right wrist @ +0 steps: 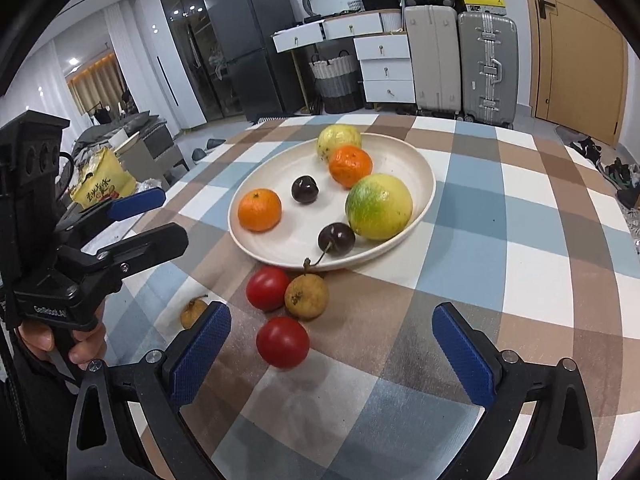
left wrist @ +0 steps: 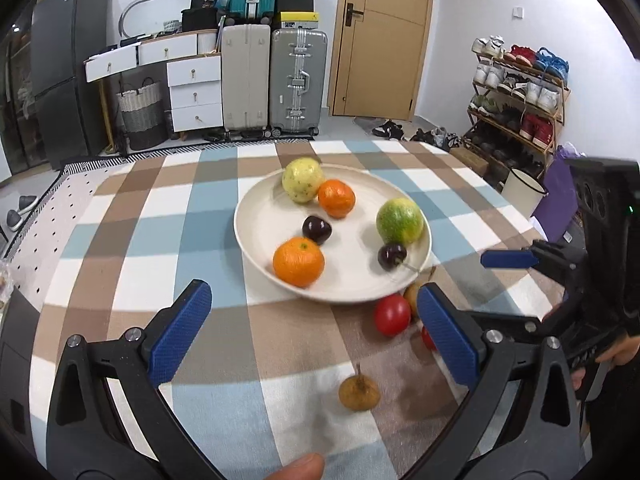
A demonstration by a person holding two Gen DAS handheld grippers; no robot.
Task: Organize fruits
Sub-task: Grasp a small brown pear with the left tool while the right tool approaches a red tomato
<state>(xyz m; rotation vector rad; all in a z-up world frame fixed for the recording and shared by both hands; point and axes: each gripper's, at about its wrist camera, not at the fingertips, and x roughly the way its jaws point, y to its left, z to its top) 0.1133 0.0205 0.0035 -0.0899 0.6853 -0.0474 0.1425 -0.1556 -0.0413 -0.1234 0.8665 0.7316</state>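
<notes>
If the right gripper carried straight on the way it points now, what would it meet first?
Most likely the nearer round red tomato on the checked tablecloth, lying just ahead, left of centre between the open right gripper fingers. Depth is unclear; it could meet bare cloth beside it.

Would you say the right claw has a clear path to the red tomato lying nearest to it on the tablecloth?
Probably yes. The right claw is open and empty, and the nearest tomato lies on bare cloth just ahead, apart from the other tomato and the brown fruit.
</notes>
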